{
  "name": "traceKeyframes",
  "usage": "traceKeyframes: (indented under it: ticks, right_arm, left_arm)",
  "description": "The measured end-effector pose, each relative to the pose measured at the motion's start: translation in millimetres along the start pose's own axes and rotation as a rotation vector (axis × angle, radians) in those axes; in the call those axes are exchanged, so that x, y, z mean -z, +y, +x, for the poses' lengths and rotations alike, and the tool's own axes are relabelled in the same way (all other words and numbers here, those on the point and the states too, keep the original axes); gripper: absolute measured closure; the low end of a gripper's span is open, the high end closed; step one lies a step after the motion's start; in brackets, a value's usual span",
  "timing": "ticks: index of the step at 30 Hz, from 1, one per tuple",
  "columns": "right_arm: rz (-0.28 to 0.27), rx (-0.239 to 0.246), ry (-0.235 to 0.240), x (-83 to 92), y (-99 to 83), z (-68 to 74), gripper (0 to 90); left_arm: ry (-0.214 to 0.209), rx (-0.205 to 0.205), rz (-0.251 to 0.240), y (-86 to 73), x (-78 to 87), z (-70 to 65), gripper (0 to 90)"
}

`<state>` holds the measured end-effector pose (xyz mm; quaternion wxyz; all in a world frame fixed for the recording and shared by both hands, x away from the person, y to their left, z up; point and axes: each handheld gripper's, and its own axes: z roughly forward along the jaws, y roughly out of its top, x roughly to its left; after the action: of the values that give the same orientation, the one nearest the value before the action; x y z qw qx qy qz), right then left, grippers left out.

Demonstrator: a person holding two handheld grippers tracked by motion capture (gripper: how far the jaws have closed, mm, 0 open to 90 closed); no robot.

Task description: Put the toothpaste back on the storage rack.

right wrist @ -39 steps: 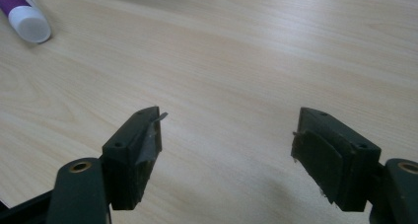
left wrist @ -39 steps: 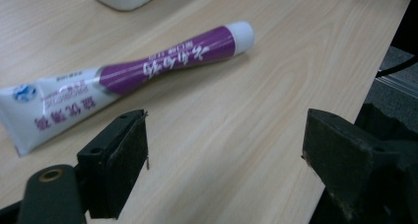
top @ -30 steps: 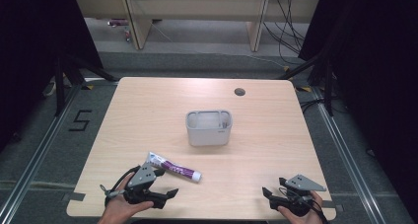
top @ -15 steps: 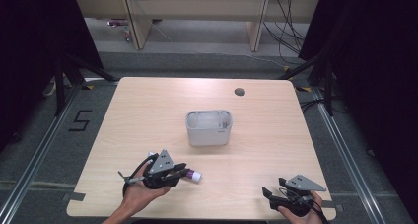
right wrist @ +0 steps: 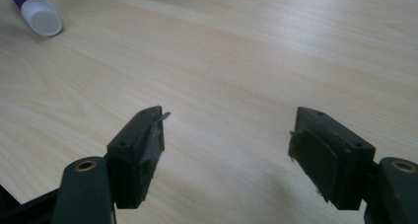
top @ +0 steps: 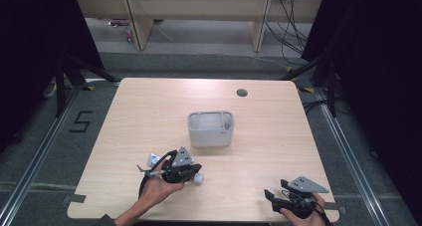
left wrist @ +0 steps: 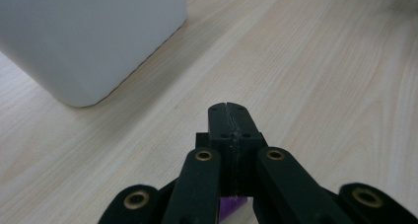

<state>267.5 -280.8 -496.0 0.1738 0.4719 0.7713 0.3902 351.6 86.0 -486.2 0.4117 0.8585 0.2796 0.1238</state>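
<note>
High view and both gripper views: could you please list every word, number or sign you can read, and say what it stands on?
"5": marked in black on the grey floor left of the table.
The purple and white tube carries print, too blurred to read.
The grey container shows no readable text.

Your tube (top: 198, 177) is white with a purple printed body and a round white cap. It lies flat on the tabletop (top: 149, 116), cap end pointing right in the high view, its flat tail (top: 152, 160) poking out on the left. It sits near the front edge, just in front of the grey bin (top: 210, 129), apart from it. Mid-section is hidden.
</note>
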Motion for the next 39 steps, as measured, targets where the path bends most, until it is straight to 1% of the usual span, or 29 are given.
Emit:
traceKeyframes:
  ticks: [1, 3, 5, 6, 7, 8, 9, 10, 11, 12, 13, 16, 17, 18, 19, 20, 21, 22, 23, 24, 25, 26, 29, 31, 32, 33, 36, 38, 39]
  right_arm:
    - [0.01, -0.016, -0.003, 0.8, -0.2, 0.9, 28.9]
    - [-0.006, -0.002, -0.008, 0.1, -0.5, 0.3, 28.9]
    - [0.003, -0.007, -0.007, 0.0, -0.5, 1.3, 28.9]
    - [-0.006, 0.012, -0.013, -0.5, -0.5, 0.3, 29.0]
    - [0.001, -0.01, 0.004, -0.9, -0.7, 2.1, 29.1]
    - [-0.006, 0.016, -0.022, 0.3, -0.4, 1.3, 29.1]
    - [-0.005, 0.021, -0.022, 0.4, -0.2, 1.2, 29.1]
    - [-0.002, 0.015, -0.015, 0.2, -0.1, 1.4, 29.1]
    - [0.003, -0.01, -0.015, 0.6, -0.5, 3.2, 29.1]
    - [-0.007, 0.018, -0.022, 0.4, -0.3, 1.1, 29.1]
    - [-0.007, 0.018, -0.02, 0.3, -0.3, 0.9, 29.1]
    - [-0.006, 0.017, -0.021, 0.3, -0.2, 1.0, 29.1]
    - [0.003, -0.01, -0.013, 0.3, -0.7, 3.3, 29.2]
    - [-0.006, 0.022, -0.021, 0.3, -0.4, 1.2, 29.2]
    - [-0.004, 0.015, -0.013, 0.1, -0.3, 1.6, 29.2]
    - [-0.004, 0.018, -0.017, 0.2, -0.2, 1.3, 29.2]
    - [0.0, -0.011, -0.014, 0.4, -0.5, 3.2, 29.2]
    - [-0.006, 0.017, -0.021, 0.3, -0.3, 1.0, 29.2]
    - [-0.006, 0.016, -0.021, 0.3, -0.4, 1.1, 29.2]
    - [0.003, -0.01, -0.013, 0.4, -0.7, 3.2, 29.2]
    - [0.004, -0.011, -0.013, 0.3, -0.7, 3.4, 29.2]
    - [-0.002, 0.018, -0.016, -0.1, -0.2, 1.3, 29.2]
    - [-0.005, 0.017, -0.015, 0.1, -0.3, 1.6, 29.2]
    - [-0.004, 0.018, -0.018, 0.6, 0.1, 1.4, 29.2]
    - [0.005, -0.011, -0.01, 0.9, -0.1, 3.1, 29.2]
    - [-0.001, 0.014, -0.014, 1.0, 0.0, 1.0, 29.2]
    - [-0.002, 0.017, -0.015, 0.8, 0.0, 0.8, 29.2]
    - [0.0, 0.015, -0.015, 0.6, 0.1, 0.9, 29.2]
    - [0.003, -0.013, -0.012, 0.6, -0.4, 3.3, 29.2]
  left_arm:
    - [0.0, 0.002, 0.003, 0.1, -2.2, 0.3, 89.8]
    - [0.001, 0.001, 0.015, 0.0, -6.1, 0.9, 89.8]
    - [-0.001, 0.01, 0.023, -1.0, -10.6, 1.3, 89.8]
    - [-0.002, 0.008, 0.031, -1.3, -12.2, 2.2, 89.7]
    - [0.003, 0.012, 0.035, -1.7, -13.2, 2.2, 89.7]
    - [0.002, 0.012, 0.038, -2.2, -14.0, 3.0, 89.7]
    - [-0.003, 0.009, 0.038, -2.5, -14.4, 3.6, 89.7]
    - [-0.003, 0.015, 0.04, -3.0, -14.4, 3.8, 89.8]
    - [-0.001, 0.015, 0.044, -3.2, -14.2, 4.2, 89.8]
    - [-0.002, 0.016, 0.046, -3.4, -14.4, 4.3, 89.8]
    - [-0.011, 0.015, 0.046, -3.4, -14.3, 4.0, 89.7]
    - [-0.01, 0.01, 0.051, -3.6, -14.3, 3.4, 89.8]
    - [-0.016, 0.012, 0.049, -3.7, -14.2, 3.3, 89.8]
    - [-0.019, 0.013, 0.052, -3.7, -13.5, 2.9, 89.8]
    - [-0.022, 0.013, 0.053, -3.7, -12.8, 2.1, 89.8]
    - [-0.027, 0.006, 0.054, -3.7, -11.9, 1.8, 89.8]
    - [-0.025, 0.003, 0.058, -3.7, -10.7, 0.8, 89.8]
    - [-0.024, 0.001, 0.061, -4.0, -9.9, 0.2, 89.8]
    - [-0.032, -0.003, 0.06, -4.4, -9.4, -0.2, 89.8]
    - [-0.037, -0.004, 0.063, -4.7, -8.9, -0.8, 89.8]
    - [-0.04, -0.006, 0.066, -4.9, -8.6, -1.2, 89.8]
    - [-0.04, -0.002, 0.071, -5.2, -8.2, -1.9, 89.8]
    - [-0.035, -0.016, 0.087, -6.7, -7.3, -1.4, 89.8]
    - [-0.048, -0.008, 0.083, -9.0, -6.3, -2.3, 89.8]
    - [-0.047, -0.014, 0.09, -9.9, -4.7, -2.3, 89.8]
    - [-0.056, -0.017, 0.089, -11.2, -3.2, -2.6, 89.8]
    - [-0.062, -0.017, 0.091, -15.6, 2.4, -5.4, 89.8]
    - [-0.068, -0.028, 0.101, -18.4, 6.9, -7.4, 89.8]
    - [-0.073, -0.03, 0.103, -20.0, 8.9, -8.6, 89.7]
